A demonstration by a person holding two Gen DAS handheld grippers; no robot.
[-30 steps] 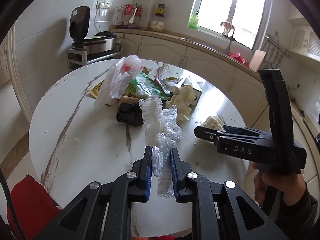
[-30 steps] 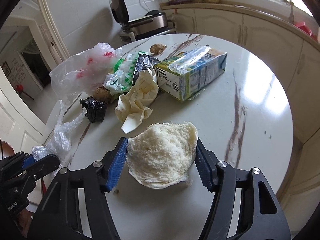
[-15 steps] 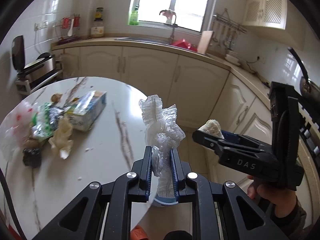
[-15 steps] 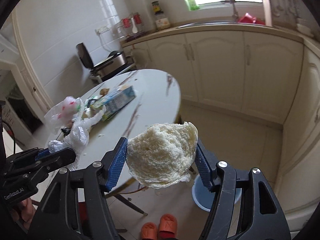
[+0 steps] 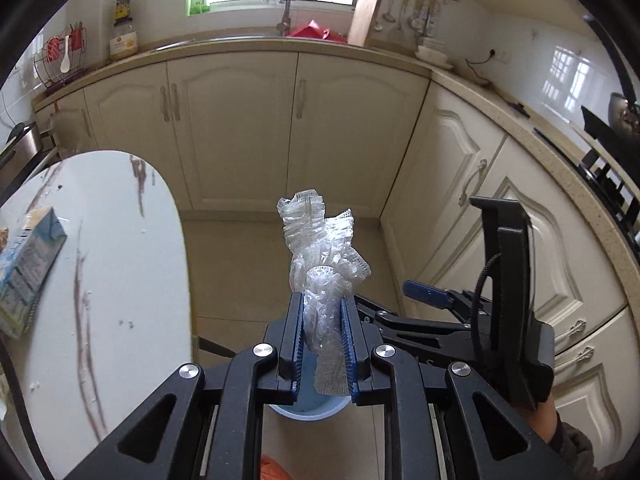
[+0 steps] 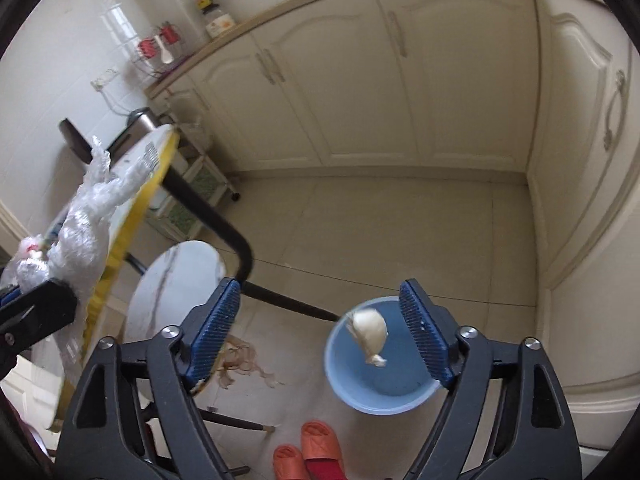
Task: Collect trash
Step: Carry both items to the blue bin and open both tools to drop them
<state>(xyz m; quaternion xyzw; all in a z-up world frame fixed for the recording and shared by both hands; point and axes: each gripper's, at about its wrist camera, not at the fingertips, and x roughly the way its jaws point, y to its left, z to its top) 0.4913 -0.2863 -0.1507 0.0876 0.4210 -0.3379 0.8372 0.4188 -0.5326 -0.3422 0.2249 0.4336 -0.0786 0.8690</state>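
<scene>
Two pieces of trash are on their way to the bin, one per gripper.

From the left wrist view, the left gripper (image 5: 322, 334) is clamped on a crumpled clear plastic wrapper (image 5: 322, 264), which stands up out of the narrow gap between the blue pads. Part of a blue bucket (image 5: 306, 410) shows on the floor directly below the fingers, so this piece looks ready to drop but is not yet released. At the left edge of the view a white round table (image 5: 120, 280) carries a light blue carton (image 5: 26, 268) near its left edge; the carton's printing is too blurred to read. The right gripper (image 5: 426, 294) is seen from the side, a little to the right.

From the right wrist view, the right gripper (image 6: 320, 332) has its jaws opening, wide apart, with nothing pressed between them. A pale doughy lump (image 6: 368, 334) is in mid-air over the blue bucket (image 6: 340, 372), free of both pads and apparently falling in. Orange slippers (image 6: 308, 452) sit on the floor tiles near the bucket, with some scraps (image 6: 240, 364) beside them. No legible writing appears here.

Judging by this, one item is as good as binned, one is left in hand, and the carton at least remains on the table.
</scene>
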